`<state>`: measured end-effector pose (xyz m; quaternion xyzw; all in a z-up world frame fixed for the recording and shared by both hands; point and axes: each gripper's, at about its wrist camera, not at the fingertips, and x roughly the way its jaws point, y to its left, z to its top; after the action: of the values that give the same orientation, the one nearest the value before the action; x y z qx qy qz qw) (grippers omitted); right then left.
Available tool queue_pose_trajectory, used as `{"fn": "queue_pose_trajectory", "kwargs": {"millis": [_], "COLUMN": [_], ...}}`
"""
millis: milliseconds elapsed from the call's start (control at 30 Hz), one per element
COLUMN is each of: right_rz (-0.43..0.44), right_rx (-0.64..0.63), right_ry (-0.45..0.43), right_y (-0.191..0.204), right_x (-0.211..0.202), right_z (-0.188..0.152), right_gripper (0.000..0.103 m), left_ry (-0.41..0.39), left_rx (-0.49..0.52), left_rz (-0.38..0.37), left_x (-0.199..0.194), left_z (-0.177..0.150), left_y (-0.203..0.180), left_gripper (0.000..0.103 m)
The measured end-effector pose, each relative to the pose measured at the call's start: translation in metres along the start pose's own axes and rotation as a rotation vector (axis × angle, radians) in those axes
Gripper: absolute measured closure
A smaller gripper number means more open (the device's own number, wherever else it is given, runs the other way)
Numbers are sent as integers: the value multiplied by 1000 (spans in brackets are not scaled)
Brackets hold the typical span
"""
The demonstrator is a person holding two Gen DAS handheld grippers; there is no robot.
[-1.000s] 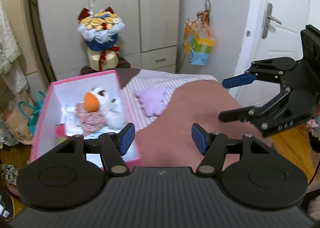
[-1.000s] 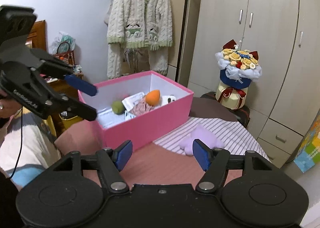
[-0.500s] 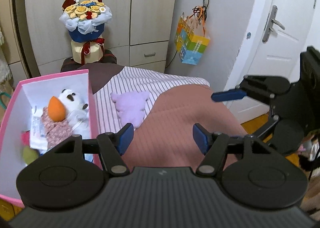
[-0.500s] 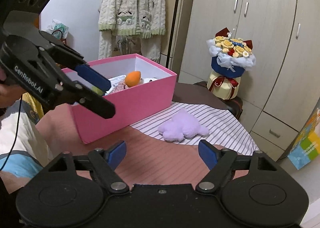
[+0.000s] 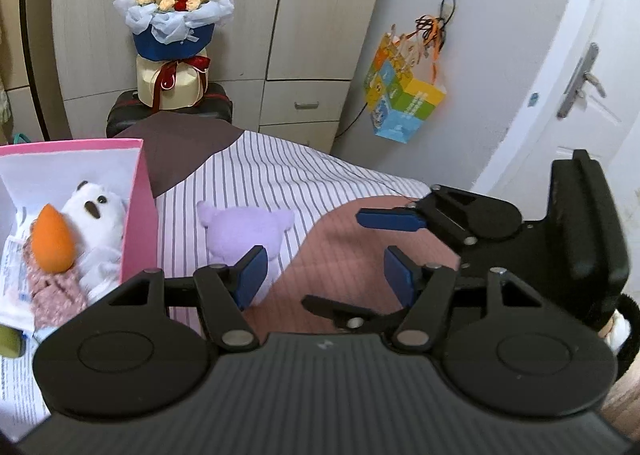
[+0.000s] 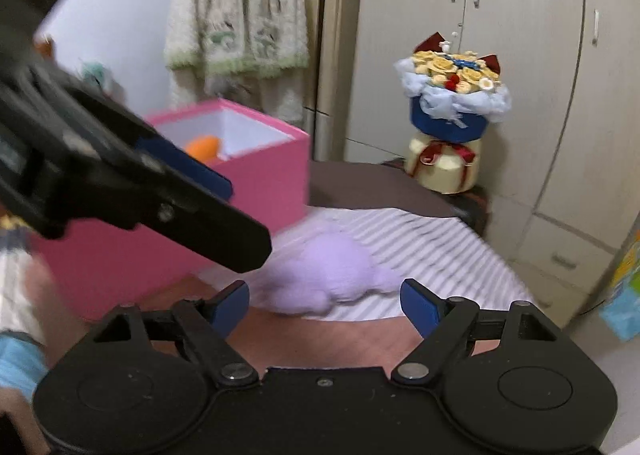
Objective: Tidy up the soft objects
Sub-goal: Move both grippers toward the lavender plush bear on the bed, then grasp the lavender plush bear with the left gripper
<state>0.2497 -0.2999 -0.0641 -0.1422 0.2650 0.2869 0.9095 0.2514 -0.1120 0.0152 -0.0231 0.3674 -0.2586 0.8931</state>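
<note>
Bedroom, wardrobe behind, striped bedspread (image 5: 272, 163). We see purple plush (image 6: 320, 279) lying on stripes just beside pink box (image 6: 276, 179). Right gripper (image 6: 324, 305) has just been widening, empty, plush ahead. Left gripper (image 5: 322, 271) half-open, empty. We judge plush light, squashy, non-slip: pinch across body, not ear.

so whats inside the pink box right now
The pink box holds a white plush, an orange teardrop-shaped soft piece on a pinkish knitted item, printed paper and something green at the frame's edge. Whatever lies beneath these is covered.
</note>
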Motion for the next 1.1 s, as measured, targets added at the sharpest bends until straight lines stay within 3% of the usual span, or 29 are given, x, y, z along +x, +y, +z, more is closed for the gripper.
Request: {"fn": "queue_pose_trajectory", "kwargs": {"millis": [167, 300, 467, 633, 833, 967, 1100], "right_rz": [38, 70, 34, 98, 115, 122, 123], "right_rx": [7, 18, -2, 30, -22, -40, 4], "right_ry": [-10, -31, -14, 5, 29, 35, 53], "right_y": [-10, -17, -17, -18, -10, -7, -14], "right_x": [28, 45, 61, 72, 79, 80, 89], "right_z": [0, -2, -6, -9, -9, -10, -12], "right_gripper": [17, 16, 16, 16, 16, 16, 11], "left_ry": [1, -11, 6, 17, 31, 45, 37], "left_rx": [-88, -141, -215, -263, -271, -310, -332], "left_rz": [45, 136, 209, 262, 292, 260, 238], "left_x": [30, 57, 81, 94, 106, 110, 109], "left_z": [4, 8, 12, 3, -4, -6, -11], "left_y": [12, 21, 39, 46, 50, 55, 55], "left_gripper": [42, 42, 46, 49, 50, 49, 57]}}
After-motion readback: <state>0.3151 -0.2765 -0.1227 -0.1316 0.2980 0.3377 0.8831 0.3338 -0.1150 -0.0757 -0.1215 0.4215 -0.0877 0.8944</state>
